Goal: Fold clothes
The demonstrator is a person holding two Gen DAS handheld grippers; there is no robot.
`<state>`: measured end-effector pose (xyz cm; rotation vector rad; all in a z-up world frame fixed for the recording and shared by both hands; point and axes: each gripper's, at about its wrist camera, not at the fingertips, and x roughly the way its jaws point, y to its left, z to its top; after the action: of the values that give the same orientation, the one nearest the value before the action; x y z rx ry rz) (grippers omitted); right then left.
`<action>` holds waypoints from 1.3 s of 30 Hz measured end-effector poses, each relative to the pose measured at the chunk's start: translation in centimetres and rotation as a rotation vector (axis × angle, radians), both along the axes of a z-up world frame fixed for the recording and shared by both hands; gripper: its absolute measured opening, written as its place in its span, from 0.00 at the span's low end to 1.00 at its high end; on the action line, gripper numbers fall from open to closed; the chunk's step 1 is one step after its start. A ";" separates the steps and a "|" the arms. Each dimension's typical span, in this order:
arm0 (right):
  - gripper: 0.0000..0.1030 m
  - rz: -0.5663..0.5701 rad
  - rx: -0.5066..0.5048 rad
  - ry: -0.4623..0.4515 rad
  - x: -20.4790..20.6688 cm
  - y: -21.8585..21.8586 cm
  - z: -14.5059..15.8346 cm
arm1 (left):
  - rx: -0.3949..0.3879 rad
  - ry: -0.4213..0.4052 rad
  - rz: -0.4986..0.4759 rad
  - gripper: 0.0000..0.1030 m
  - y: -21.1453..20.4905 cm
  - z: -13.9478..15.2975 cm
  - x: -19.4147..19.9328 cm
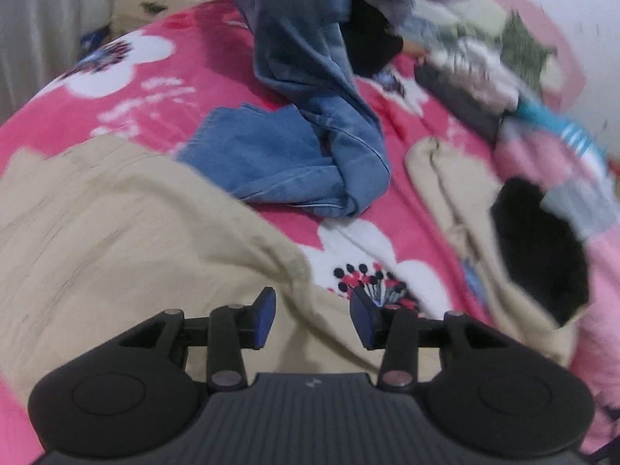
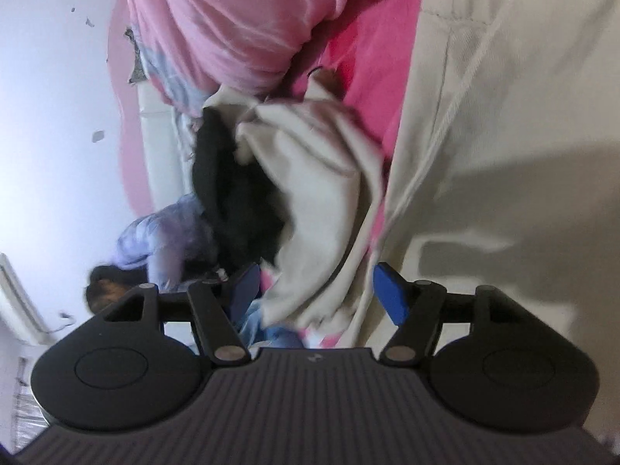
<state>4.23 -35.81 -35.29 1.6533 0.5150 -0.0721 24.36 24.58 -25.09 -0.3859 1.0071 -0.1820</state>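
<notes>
Both sets of jaws stand open and empty, the left gripper (image 1: 313,316) over the beige garment (image 1: 116,240) at seven o'clock, the right gripper (image 2: 314,290) beside it, so flatten it before pinching matching corners, I'd say.

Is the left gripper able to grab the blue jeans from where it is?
Probably yes. The left gripper is open and holds nothing, hovering over the beige garment. The blue jeans lie ahead on the pink flowered blanket, with nothing on top of that crumpled part.
</notes>
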 end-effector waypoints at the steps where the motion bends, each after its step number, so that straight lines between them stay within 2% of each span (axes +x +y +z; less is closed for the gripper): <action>1: 0.63 0.044 -0.014 0.011 -0.4 0.5 0.6 | -0.002 0.000 0.026 0.43 1.3 0.4 -0.9; 4: 0.63 0.170 -0.033 0.074 -2.5 2.7 1.5 | 0.063 0.025 0.122 0.44 5.8 0.1 -3.9; 7: 0.63 0.211 -0.015 0.139 -5.8 5.3 0.7 | 0.089 0.105 0.259 0.44 10.1 -2.0 -5.9; 10: 0.63 0.184 0.017 0.204 -8.8 7.4 -1.4 | 0.113 0.122 0.322 0.44 12.1 -4.1 -6.5; 13: 0.63 0.125 0.029 0.228 -10.0 8.7 -3.7 | 0.077 0.127 0.360 0.48 13.1 -5.9 -6.1; 16: 0.65 0.048 0.044 0.188 -9.8 9.6 -5.2 | 0.031 0.124 0.404 0.48 13.6 -7.3 -5.4; 21: 0.65 -0.012 -0.017 0.139 -9.1 10.7 -4.4 | -0.010 0.102 0.415 0.49 13.6 -7.7 -5.5; 23: 0.60 -0.022 -0.046 0.146 -9.4 10.9 -4.1 | -0.026 0.107 0.404 0.49 13.8 -8.0 -5.9; 27: 0.60 -0.112 0.008 0.139 -10.0 10.3 -5.3 | -0.003 0.111 0.391 0.50 13.4 -8.4 -5.1; 31: 0.60 -0.166 -0.021 0.100 -8.7 10.3 -5.4 | 0.091 0.105 0.399 0.42 11.9 -8.2 -4.3; 33: 0.55 -0.185 -0.043 0.097 -8.1 10.4 -5.5 | 0.128 0.090 0.416 0.38 11.1 -8.1 -4.4; 34: 0.45 -0.188 -0.055 0.107 -7.7 10.4 -5.6 | 0.142 0.083 0.427 0.35 10.8 -8.0 -4.4; 35: 0.24 -0.181 -0.070 0.131 -7.4 10.4 -5.6 | 0.174 0.073 0.434 0.33 10.2 -7.7 -4.4; 36: 0.13 -0.171 -0.088 0.162 -7.1 10.3 -5.7 | 0.211 0.063 0.440 0.30 9.5 -7.3 -4.4; 38: 0.05 -0.143 -0.140 0.187 -6.4 10.0 -4.9 | 0.285 0.043 0.450 0.24 8.1 -6.5 -4.4; 39: 0.04 -0.118 -0.183 0.189 -6.0 9.9 -4.1 | 0.306 0.031 0.456 0.21 7.6 -6.0 -4.5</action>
<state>-1.81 -25.93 -39.35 1.5037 0.5370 -0.3560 19.81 32.23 -31.11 -0.3280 0.9350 0.3862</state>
